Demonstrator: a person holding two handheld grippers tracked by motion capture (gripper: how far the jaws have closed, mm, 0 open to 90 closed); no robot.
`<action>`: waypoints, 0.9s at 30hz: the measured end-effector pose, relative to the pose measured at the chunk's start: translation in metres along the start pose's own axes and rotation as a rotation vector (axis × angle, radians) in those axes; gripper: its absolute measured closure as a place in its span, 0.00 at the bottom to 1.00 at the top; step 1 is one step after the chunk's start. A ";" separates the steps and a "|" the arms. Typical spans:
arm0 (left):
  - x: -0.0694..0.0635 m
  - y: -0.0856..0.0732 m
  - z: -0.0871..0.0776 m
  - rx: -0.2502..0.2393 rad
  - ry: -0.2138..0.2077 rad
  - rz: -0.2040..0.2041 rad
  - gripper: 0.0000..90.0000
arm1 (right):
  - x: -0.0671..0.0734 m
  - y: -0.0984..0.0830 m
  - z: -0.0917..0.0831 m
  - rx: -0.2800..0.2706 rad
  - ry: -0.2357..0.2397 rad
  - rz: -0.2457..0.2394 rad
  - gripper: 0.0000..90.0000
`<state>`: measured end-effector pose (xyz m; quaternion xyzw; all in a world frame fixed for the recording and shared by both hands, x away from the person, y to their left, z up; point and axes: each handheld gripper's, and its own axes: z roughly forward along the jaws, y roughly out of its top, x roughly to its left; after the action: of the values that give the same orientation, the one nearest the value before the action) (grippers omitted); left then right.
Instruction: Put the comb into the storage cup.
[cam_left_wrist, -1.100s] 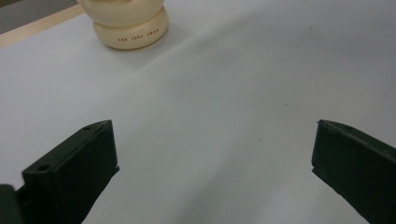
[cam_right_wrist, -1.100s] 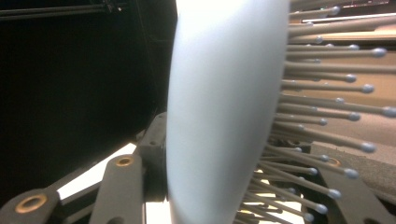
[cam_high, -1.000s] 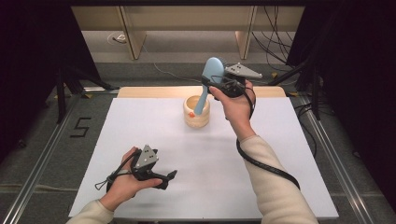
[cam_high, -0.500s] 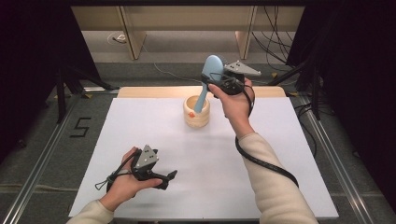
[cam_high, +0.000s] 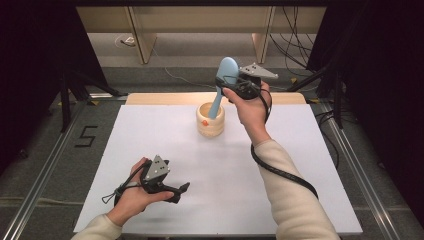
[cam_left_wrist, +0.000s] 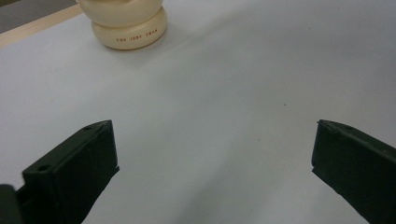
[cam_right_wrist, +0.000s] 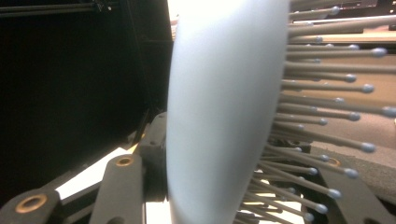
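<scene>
A light blue hairbrush (cam_high: 223, 82) stands tilted with its handle down inside a cream holder (cam_high: 210, 120) at the back middle of the white mat. My right gripper (cam_high: 226, 84) is shut on the brush head, above the holder. In the right gripper view the brush's blue back (cam_right_wrist: 224, 107) and its bristles (cam_right_wrist: 327, 112) sit right before the camera, between the jaws. My left gripper (cam_high: 181, 190) lies low near the front left of the mat, open, with nothing between its fingers (cam_left_wrist: 79, 163). The holder's base (cam_left_wrist: 130, 28) shows far ahead in the left gripper view.
The white mat (cam_high: 165, 150) covers the table, with a wooden strip (cam_high: 160, 98) at its far edge. A black cable (cam_high: 280, 170) trails from the right gripper along the sleeve. Shelving legs (cam_high: 145, 45) and cables stand beyond the table. Dark curtains flank both sides.
</scene>
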<state>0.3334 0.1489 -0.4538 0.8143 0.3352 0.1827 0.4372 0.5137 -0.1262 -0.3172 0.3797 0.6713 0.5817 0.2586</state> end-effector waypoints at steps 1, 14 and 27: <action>0.000 0.000 0.000 0.000 0.000 0.000 0.00 | 0.000 0.000 0.001 0.001 0.001 -0.002 0.57; -0.001 0.000 0.001 0.000 -0.001 0.000 0.00 | -0.001 0.001 0.004 0.003 -0.006 0.002 0.57; -0.001 0.000 0.001 -0.001 -0.002 0.001 0.00 | 0.000 0.001 0.009 0.004 -0.006 0.003 0.57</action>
<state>0.3333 0.1480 -0.4539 0.8144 0.3343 0.1822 0.4379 0.5214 -0.1206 -0.3178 0.3830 0.6713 0.5794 0.2589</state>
